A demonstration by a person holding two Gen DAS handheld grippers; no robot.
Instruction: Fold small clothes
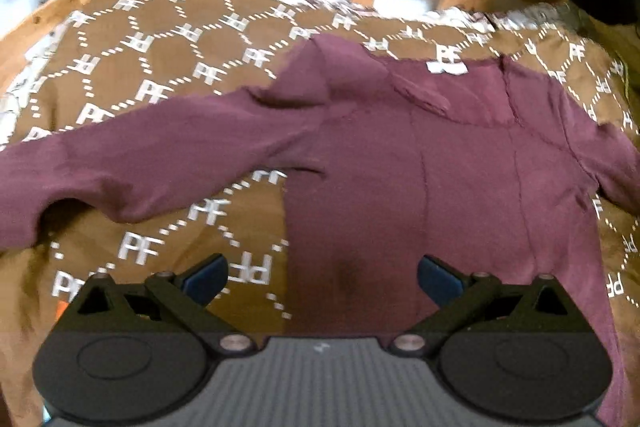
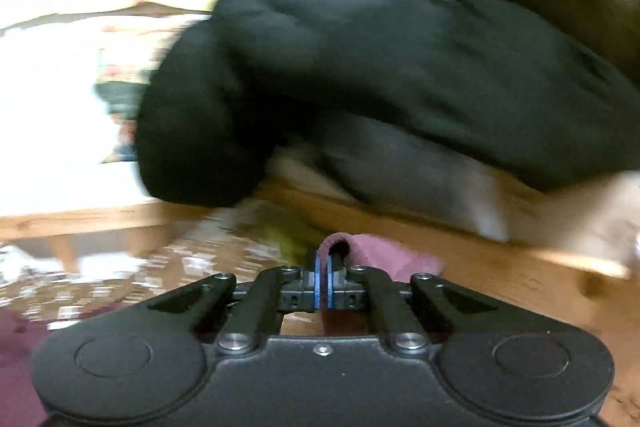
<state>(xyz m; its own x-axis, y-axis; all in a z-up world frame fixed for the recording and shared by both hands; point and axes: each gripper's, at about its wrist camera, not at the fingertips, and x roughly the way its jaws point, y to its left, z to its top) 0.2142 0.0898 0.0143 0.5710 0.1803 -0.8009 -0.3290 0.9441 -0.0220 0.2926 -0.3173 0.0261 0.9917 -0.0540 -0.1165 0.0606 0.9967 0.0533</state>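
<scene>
Above: maroon long-sleeved top (image 1: 420, 155) spread flat on brown patterned bedspread (image 1: 160, 67), sleeve stretched leftward.
Left tongs (image 1: 322, 281) wide apart, empty, poised over lower body of top; right tongs (image 2: 324, 277) clamped tight on fold of maroon fabric, near black padded garment (image 2: 380, 67) and wooden bed frame (image 2: 480, 267).

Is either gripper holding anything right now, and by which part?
The right gripper is shut on a fold of the maroon shirt, pinching its edge; which part cannot be told. The left gripper is open above the shirt's lower body, holding nothing.
</scene>
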